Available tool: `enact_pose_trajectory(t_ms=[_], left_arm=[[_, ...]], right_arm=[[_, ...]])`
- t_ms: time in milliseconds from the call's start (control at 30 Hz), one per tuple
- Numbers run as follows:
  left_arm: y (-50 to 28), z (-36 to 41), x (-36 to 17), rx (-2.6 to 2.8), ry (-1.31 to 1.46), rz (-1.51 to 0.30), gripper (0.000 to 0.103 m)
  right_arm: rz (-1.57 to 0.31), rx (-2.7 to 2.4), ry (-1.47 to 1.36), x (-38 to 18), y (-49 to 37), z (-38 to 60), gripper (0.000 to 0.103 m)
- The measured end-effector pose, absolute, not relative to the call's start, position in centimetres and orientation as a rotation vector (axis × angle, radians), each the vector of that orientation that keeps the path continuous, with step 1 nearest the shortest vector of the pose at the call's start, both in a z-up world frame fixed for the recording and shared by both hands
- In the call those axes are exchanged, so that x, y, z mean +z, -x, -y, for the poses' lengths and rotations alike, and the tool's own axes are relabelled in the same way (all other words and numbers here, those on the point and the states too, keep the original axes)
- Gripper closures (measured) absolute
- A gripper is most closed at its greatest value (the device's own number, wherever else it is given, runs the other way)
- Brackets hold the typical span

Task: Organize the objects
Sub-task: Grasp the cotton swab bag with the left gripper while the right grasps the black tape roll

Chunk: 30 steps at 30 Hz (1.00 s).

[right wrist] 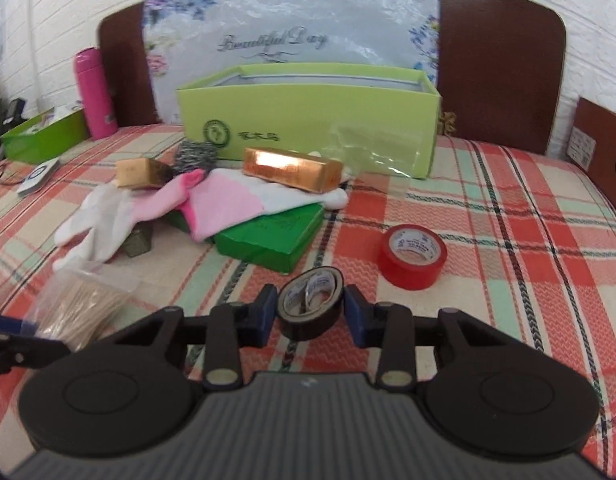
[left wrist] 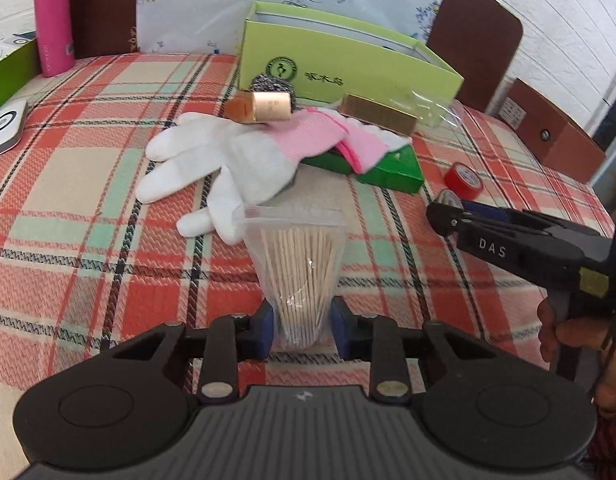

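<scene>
Up close, the left hand-held gripper [left wrist: 302, 322] is clenched on a clear bag of toothpicks [left wrist: 298, 268], lifted just over the plaid counter [left wrist: 88, 208]. The right hand-held gripper [right wrist: 311, 314] has its blue pads [right wrist: 357, 316] either side of a black tape roll [right wrist: 311, 307]; whether they press it, I cannot tell. Near that lies a red tape roll [right wrist: 412, 256]. Farther off, white-and-pink gloves [left wrist: 212, 160] drape over a green flat box [right wrist: 270, 240], with a copper-coloured box [right wrist: 294, 172] on top and an open lime-green box [right wrist: 308, 112] behind.
</scene>
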<state>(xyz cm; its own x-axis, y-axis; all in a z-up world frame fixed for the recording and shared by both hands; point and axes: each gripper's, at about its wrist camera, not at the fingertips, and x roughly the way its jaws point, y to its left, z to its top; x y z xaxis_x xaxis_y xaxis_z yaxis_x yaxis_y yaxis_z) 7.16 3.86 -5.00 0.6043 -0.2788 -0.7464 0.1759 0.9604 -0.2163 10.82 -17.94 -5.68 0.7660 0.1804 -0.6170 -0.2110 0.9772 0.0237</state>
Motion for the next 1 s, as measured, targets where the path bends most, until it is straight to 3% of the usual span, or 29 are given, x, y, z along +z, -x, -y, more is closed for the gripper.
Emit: enact_pose_trajectory(t_ms=[133,200,267,833,900,1000], left_arm=[[-7.5,-3.1,-5.1,-0.276,0.118,-0.891,0.068],[-7.8,-2.6,-5.2,-0.273,0.118,-0.882,0.047],[-8.2,-1.8,-5.2,-0.269,0.096,-0.874,0.045],[-8.7,-0.5,-5.5,-0.25,0.047,-0.859,0.048],[-8.7,-0.5,-5.5,-0.249,0.035,-0.854,0.063],[-8.8,-0.7,-5.4,-0.254,0.045,-0.854,0.069]], right_arm=[[-0.683,0.363,0.064,-5.3,-6.8,18.2,0.067],[-0.699,0.361,0.085,-5.4,-5.0,18.1,0.067],[-0.704,0.336,0.064,-5.4,-3.8,18.3,0.057],[-0.718,0.252,0.007,-5.7,-5.2,17.3,0.056],[-0.716,0.25,0.004,-5.7,-5.3,17.3,0.058],[-0.717,0.247,-0.001,-5.8,-5.5,17.3,0.061]])
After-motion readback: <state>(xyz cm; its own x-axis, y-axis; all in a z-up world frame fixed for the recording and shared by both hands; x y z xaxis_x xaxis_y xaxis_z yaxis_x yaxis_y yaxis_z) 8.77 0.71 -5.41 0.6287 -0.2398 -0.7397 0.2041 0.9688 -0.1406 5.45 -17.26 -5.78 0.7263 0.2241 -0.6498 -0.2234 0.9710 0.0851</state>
